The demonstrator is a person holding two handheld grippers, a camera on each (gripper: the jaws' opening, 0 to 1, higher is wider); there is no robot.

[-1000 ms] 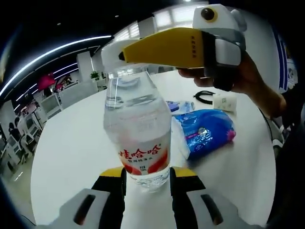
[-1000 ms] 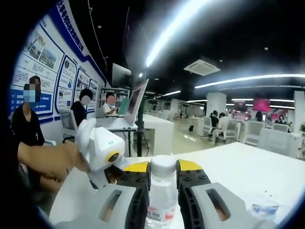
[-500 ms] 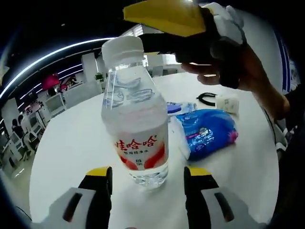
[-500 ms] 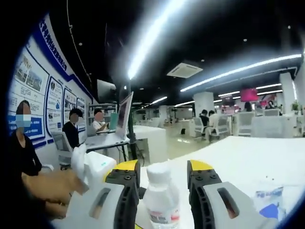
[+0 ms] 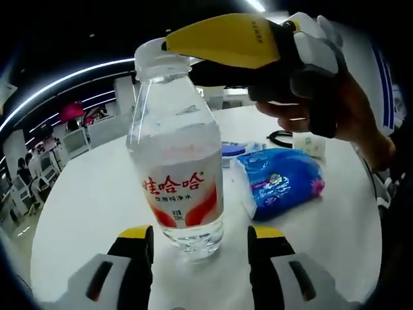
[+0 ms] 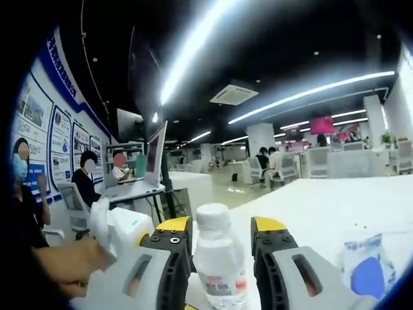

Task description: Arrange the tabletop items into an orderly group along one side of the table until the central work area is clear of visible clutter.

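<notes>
Operator: Left gripper (image 5: 197,248), fingers apart, one on each side of the water bottle (image 5: 175,161), not touching it. The bottle stands upright on the white worktop (image 5: 84,200), label facing me.

Observer: And the right one?

Operator: Right gripper (image 6: 221,239), fingers apart too, with a gap on each side of the bottle's cap (image 6: 213,216). In the left gripper view it reaches in from the right, up at the cap.

Observer: What sits right of the bottle?

Operator: A blue packet (image 5: 281,181) near it, then a black cable (image 5: 279,137) and a small white box (image 5: 313,144) further back.

Observer: Risks?

Operator: My judgement: nothing holds the bottle, so a sideways nudge from either finger could tip it onto the packet. If I close low on the wet-looking base, it may slip.
</notes>
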